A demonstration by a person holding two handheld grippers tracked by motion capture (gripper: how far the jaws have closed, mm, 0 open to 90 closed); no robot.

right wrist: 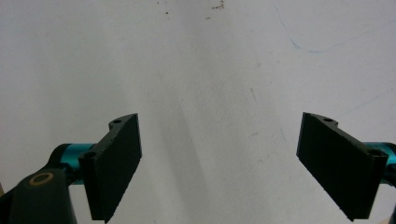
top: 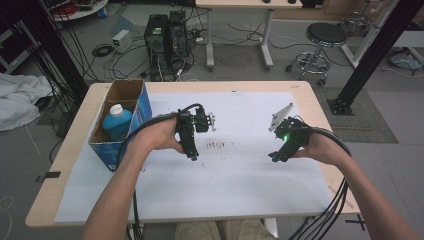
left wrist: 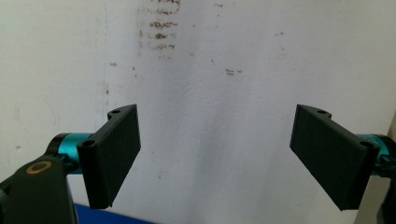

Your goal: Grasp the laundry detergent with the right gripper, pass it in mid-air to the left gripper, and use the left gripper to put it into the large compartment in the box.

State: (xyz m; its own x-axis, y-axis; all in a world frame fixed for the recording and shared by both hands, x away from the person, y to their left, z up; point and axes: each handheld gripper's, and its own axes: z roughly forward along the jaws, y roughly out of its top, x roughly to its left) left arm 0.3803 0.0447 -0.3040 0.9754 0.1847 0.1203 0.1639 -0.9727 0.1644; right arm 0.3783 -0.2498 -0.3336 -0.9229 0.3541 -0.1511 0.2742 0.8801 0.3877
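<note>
Both forearms reach in, left tool (top: 191, 131) and right tool (top: 286, 142) spread wide, empty above the sheet (top: 240, 185). Bottle (top: 117, 121) stands in the box (top: 145, 107) at counter's left; a careless reach might snag the box wall.

- The high view is evenly and rather dimly lit, with a cool grey cast; the white sheet (top: 240, 170) on the table is the brightest area, without hard glare.
- Shadows there are soft and short, pooling just under the hands.
- Straight lines bow toward the edges of the high view, a wide-lens distortion, and fine detail is soft and blocky.
- A small green lamp glows on the right gripper (top: 274, 157).
- In the left gripper view the black jaws look matte and sharp-edged, while the stained sheet (left wrist: 210, 93) behind is slightly soft.
- In the right gripper view faint, diffuse shadows streak the sheet (right wrist: 210, 70) between the jaws.
</note>
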